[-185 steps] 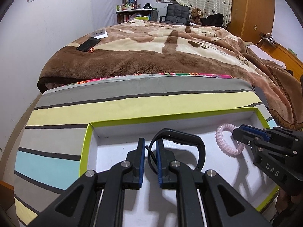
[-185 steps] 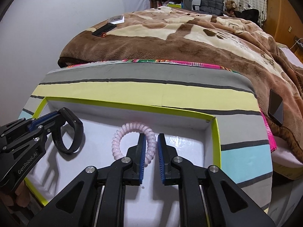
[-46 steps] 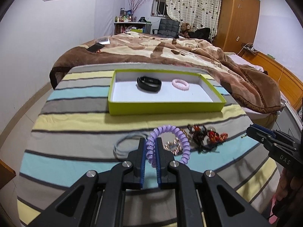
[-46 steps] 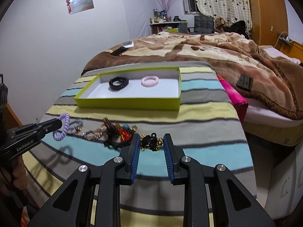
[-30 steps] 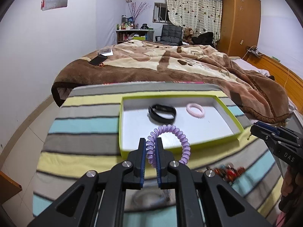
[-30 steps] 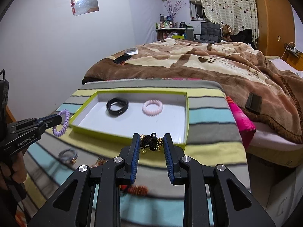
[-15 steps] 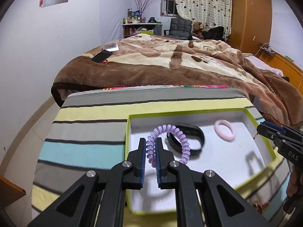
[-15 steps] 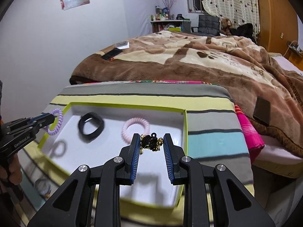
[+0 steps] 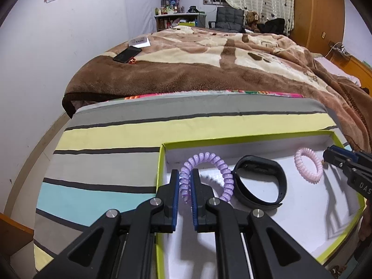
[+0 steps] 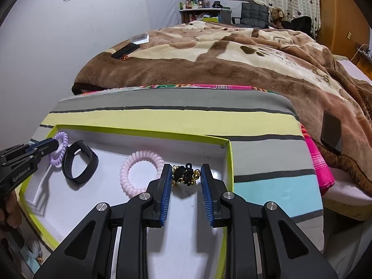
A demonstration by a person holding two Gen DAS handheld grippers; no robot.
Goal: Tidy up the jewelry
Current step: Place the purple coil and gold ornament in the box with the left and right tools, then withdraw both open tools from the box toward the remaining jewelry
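Note:
My left gripper is shut on a purple coil hair tie and holds it over the far left corner of the green-rimmed white tray. A black wristband and a pink coil hair tie lie in the tray. My right gripper is shut on a black and gold beaded piece over the tray's right part, beside the pink coil. The left gripper also shows in the right wrist view with the purple coil next to the wristband.
The tray sits on a striped cloth on a table at the foot of a bed with a brown blanket. Phones lie on the blanket. More jewelry lies on the cloth in front of the tray.
Both grippers have moved forward and lower over the tray with their pieces still held. The purple coil is now near the tray's far left corner, the beaded piece near the pink coil.

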